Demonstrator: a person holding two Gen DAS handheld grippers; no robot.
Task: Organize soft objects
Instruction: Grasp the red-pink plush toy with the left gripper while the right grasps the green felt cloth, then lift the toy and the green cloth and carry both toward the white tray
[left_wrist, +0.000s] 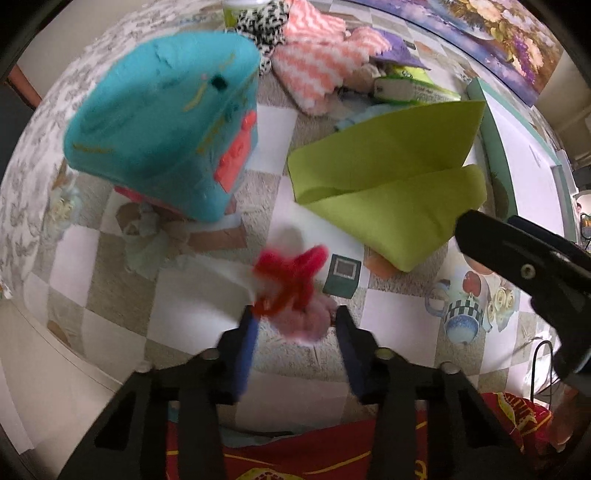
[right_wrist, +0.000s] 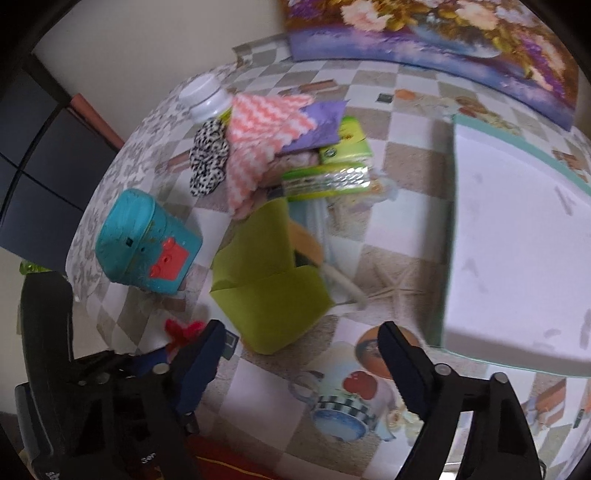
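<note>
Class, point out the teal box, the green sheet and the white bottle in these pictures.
Teal box (left_wrist: 159, 122): left wrist view, its top face.
Green sheet (left_wrist: 391, 184): left wrist view, middle fold.
White bottle (right_wrist: 205, 96): right wrist view, its cap.

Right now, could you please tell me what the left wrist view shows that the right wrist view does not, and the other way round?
Only the left wrist view shows the left gripper closed on a fluffy pink and red plush toy, blurred.

Only the right wrist view shows the white plastic bottle cap and the right gripper open, holding nothing.

Both show the teal fabric pouch with a coral patch, the folded lime-green cloth, the pink and white zigzag cloth and the checked tablecloth.
</note>
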